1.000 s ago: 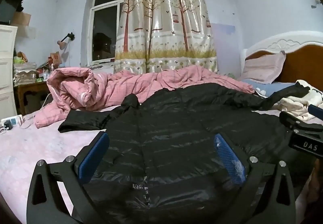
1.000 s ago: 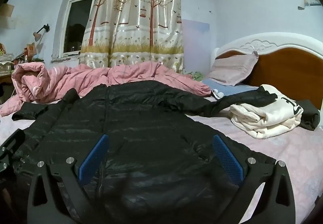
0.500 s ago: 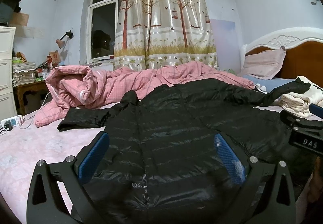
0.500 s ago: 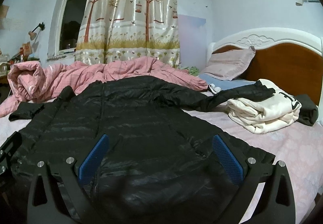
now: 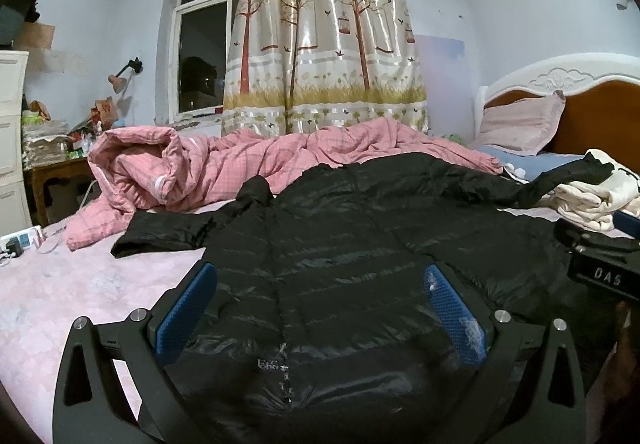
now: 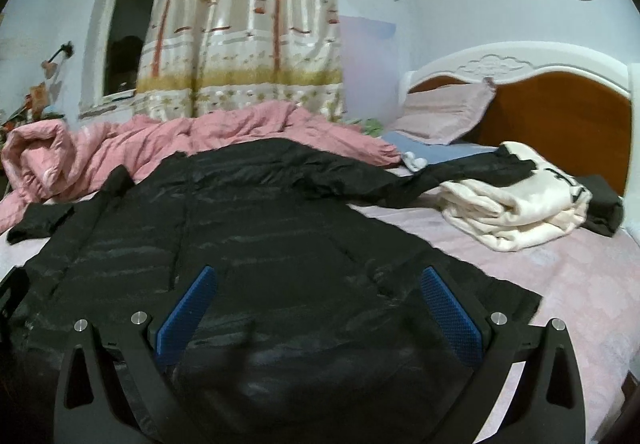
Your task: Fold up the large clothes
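Observation:
A black quilted puffer jacket [image 5: 340, 244] lies spread flat, front up, on the pink bed sheet [image 5: 60, 284], hem toward me. One sleeve reaches left, the other reaches right onto folded clothes. My left gripper [image 5: 320, 308] is open, its blue pads [image 5: 186, 312] held over the hem near the zipper. My right gripper [image 6: 316, 308] is open over the jacket [image 6: 260, 236] at the hem's right part. Its black body also shows at the right edge of the left wrist view [image 5: 600, 264].
A rumpled pink quilt [image 5: 240, 164] lies behind the jacket. A folded cream garment [image 6: 516, 208] with a dark one sits at the right by the pillow [image 6: 444, 116] and wooden headboard [image 6: 560, 116]. A cluttered side table [image 5: 52, 164] stands at the left.
Both grippers have risen and tilted a little, so the jacket sits lower in view; the right one has turned slightly right. Both stay open and the jacket has not moved.

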